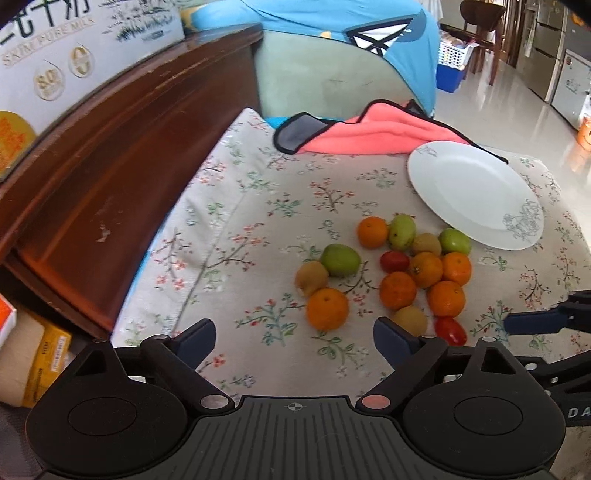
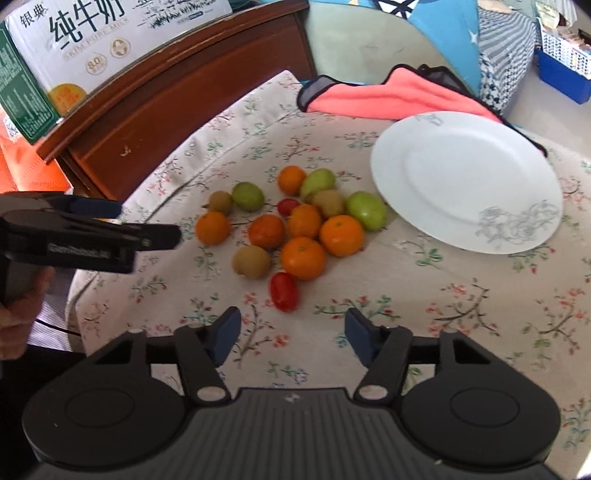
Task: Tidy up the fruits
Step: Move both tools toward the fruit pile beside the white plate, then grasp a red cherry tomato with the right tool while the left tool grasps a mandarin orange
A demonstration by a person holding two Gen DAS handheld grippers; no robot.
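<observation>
A pile of fruit lies on the floral cloth [image 1: 258, 221]: several oranges [image 2: 302, 257], green fruits [image 2: 365, 210], brown kiwis [image 2: 251, 261] and red tomatoes [image 2: 283, 290]. A white plate [image 2: 465, 177] sits empty to their right, also in the left wrist view [image 1: 472, 195]. My left gripper [image 1: 293, 338] is open and empty, just short of the nearest orange [image 1: 327, 308]. My right gripper [image 2: 291, 334] is open and empty, just short of the near tomato. The left gripper also shows in the right wrist view [image 2: 110, 221].
A pink cloth [image 2: 399, 98] lies behind the plate. A dark wooden board [image 1: 122, 158] runs along the left, with a milk carton box [image 2: 110, 33] on it. A blue-draped seat [image 1: 351, 55] stands behind the table.
</observation>
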